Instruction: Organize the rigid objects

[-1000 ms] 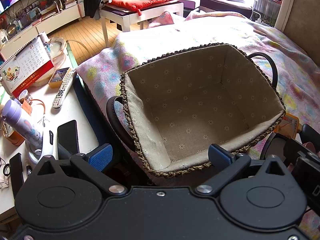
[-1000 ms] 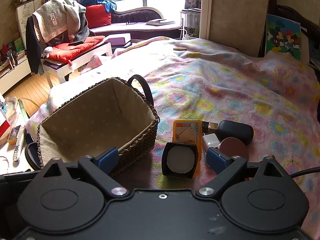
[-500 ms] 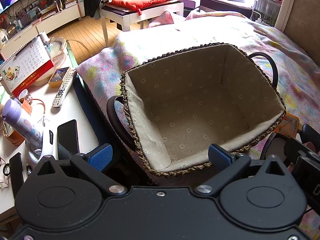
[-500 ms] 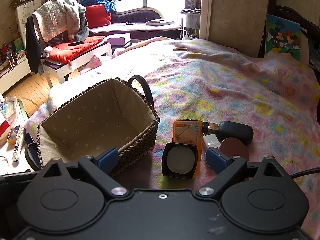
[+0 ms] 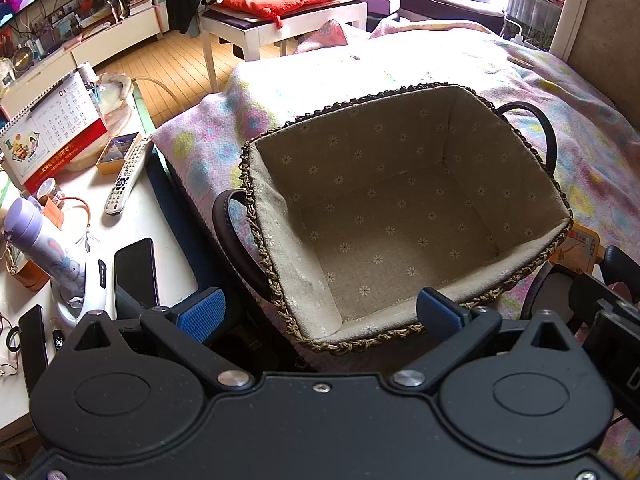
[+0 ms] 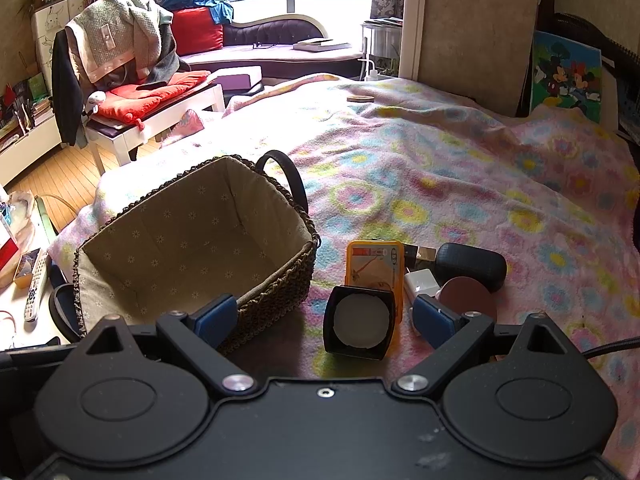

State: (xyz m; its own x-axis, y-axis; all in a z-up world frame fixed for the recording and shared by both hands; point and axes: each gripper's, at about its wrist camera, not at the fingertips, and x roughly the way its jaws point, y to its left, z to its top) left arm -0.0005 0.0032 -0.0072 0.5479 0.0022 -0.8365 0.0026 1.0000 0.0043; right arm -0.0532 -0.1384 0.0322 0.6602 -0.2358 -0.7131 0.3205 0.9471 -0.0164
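A woven basket (image 5: 472, 132) with a flowered cloth lining and dark handles stands empty on the bed; it also shows in the right wrist view (image 6: 280, 280). My left gripper (image 5: 320, 312) is open and empty, just short of its near rim. My right gripper (image 6: 326, 316) is open and empty above a small pile to the basket's right: a black square case with a white disc (image 6: 358, 322), an orange card box (image 6: 374, 268), a white plug (image 6: 420, 282), a black case (image 6: 470, 264) and a dark red round lid (image 6: 468, 294). The black square case lies between the fingers.
A flowered pink blanket (image 6: 460, 184) covers the bed. Left of the bed a white table (image 5: 144, 216) carries a remote (image 5: 126, 176), a phone (image 5: 134, 272), a purple bottle (image 5: 38, 246) and a calendar (image 5: 52, 132). A white bench with red cushions (image 6: 152, 100) stands beyond.
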